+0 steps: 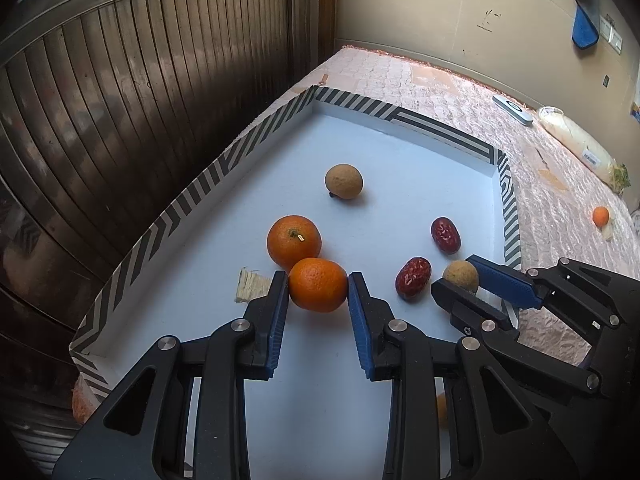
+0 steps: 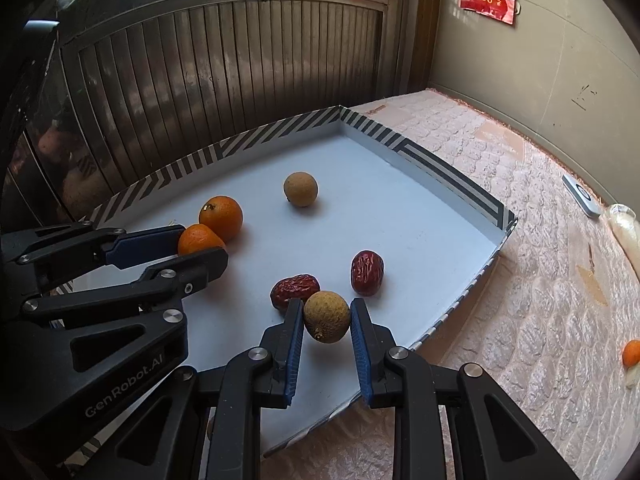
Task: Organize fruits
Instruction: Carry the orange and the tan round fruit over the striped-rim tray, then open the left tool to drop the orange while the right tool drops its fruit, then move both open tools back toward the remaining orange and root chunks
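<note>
You have a shallow white tray with a striped black-and-white rim on the quilted table cover, and the fruit on it looks only partly sorted. One tangerine sits near the tray's left wall, and the second tangerine is right against it, so the oranges are as good as paired. Two red dates lie near each other toward the right edge. One longan sits alone mid-tray, well apart from its mate, so that pairing is what I judge is left. A stray tangerine lies off the tray on the cover.

Your left gripper is narrowed onto the second tangerine, pads pressing both sides. Your right gripper is clamped on the other longan, just beside the nearer date.
</note>
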### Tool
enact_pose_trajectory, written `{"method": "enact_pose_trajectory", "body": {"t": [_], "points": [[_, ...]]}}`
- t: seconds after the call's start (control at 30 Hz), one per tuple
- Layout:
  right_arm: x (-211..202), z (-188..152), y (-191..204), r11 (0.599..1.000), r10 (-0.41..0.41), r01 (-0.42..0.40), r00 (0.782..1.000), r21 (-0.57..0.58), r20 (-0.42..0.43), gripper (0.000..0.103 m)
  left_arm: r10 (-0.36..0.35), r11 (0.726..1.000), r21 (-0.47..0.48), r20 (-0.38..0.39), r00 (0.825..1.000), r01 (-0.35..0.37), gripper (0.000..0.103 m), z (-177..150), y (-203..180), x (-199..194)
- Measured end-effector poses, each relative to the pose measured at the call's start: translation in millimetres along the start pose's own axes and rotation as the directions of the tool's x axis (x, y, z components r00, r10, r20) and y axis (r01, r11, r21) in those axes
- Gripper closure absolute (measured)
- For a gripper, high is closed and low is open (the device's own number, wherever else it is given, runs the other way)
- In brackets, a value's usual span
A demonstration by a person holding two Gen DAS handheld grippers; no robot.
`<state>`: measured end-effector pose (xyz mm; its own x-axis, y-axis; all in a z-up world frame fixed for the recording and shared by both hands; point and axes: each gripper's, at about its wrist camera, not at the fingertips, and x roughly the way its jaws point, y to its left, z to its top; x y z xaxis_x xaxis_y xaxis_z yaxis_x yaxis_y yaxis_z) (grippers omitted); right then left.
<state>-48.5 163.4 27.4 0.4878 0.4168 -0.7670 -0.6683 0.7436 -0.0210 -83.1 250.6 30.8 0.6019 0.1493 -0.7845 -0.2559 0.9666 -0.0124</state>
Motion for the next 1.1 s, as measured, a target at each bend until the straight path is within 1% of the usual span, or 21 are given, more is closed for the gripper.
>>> {"method": "enact_pose_trajectory", "body": {"t": [0.17, 0.33, 0.5, 0.6, 0.63, 0.67, 0.7, 0.73, 0.77, 0.93, 1.0, 1.1], "points": [[0.3, -0.4, 3.2, 1.0, -0.019, 0.019, 1.0, -0.023, -0.001, 0.08, 0.0, 1.0, 0.001, -0.001, 1.0, 0.0, 0.074, -0.3, 0.2, 0.3], [-1.3, -1.2, 1.8, 1.0, -0.004, 0.004, 1.0, -0.018, -0.003, 0.08, -0.008, 1.0, -0.004, -0.003, 1.0, 0.008, 0.073, -0.7, 0.1, 0.5], [-5.7, -2.5, 1.1, 1.0, -0.006, 0.006, 1.0, -0.024, 0.004, 0.079, -0.016, 1.0, -0.012, -0.003, 1.0, 0.016, 0.072, -1.3, 0.8, 0.4], [-9.3, -2.8, -1.2, 1.0, -0.012, 0.012, 1.0, -0.023, 0.011, 0.079, -0.006, 1.0, -0.004, -0.002, 1.0, 0.006, 0.072, -0.9, -0.5, -1.0], [-11.4, -3.4, -2.2, 1.0, -0.011, 0.012, 1.0, -0.021, 0.017, 0.078, -0.004, 1.0, -0.003, 0.0, 1.0, 0.004, 0.07, -0.8, -0.7, -1.7], [-14.1, -4.3, -3.8, 1.0, -0.009, 0.009, 1.0, -0.016, 0.024, 0.078, -0.007, 1.0, -0.006, 0.002, 1.0, 0.007, 0.062, -0.7, -0.4, -2.5], [-16.0, -5.4, -5.6, 1.0, -0.008, 0.008, 1.0, -0.012, 0.028, 0.078, -0.014, 1.0, -0.011, 0.009, 1.0, 0.014, 0.056, -0.3, -0.3, -4.5], [-18.2, -6.3, -7.2, 1.0, -0.01, 0.01, 0.999, -0.008, 0.032, 0.077, -0.013, 1.0, -0.017, 0.018, 1.0, 0.014, 0.044, -0.1, 0.0, -6.7], [-20.9, -7.6, -9.3, 1.0, -0.012, 0.012, 0.999, -0.004, 0.038, 0.077, -0.011, 1.0, -0.02, 0.029, 1.0, 0.012, 0.04, 0.2, 0.1, -9.0], [-35.1, -10.7, -21.3, 0.999, -0.011, 0.009, 0.998, 0.039, 0.07, 0.075, -0.002, 1.0, -0.017, 0.053, 0.999, 0.003, 0.04, 3.6, -3.8, -16.5], [-39.0, -11.6, -26.4, 0.999, -0.026, 0.022, 0.997, 0.05, 0.077, 0.071, -0.003, 1.0, -0.016, 0.062, 0.998, 0.004, 0.04, 5.5, -7.5, -18.9], [-47.4, -15.9, -38.0, 0.997, -0.042, 0.035, 0.995, 0.075, 0.089, 0.069, -0.013, 1.0, -0.007, 0.075, 0.997, 0.014, 0.04, 8.7, -17.0, -22.8]]}}
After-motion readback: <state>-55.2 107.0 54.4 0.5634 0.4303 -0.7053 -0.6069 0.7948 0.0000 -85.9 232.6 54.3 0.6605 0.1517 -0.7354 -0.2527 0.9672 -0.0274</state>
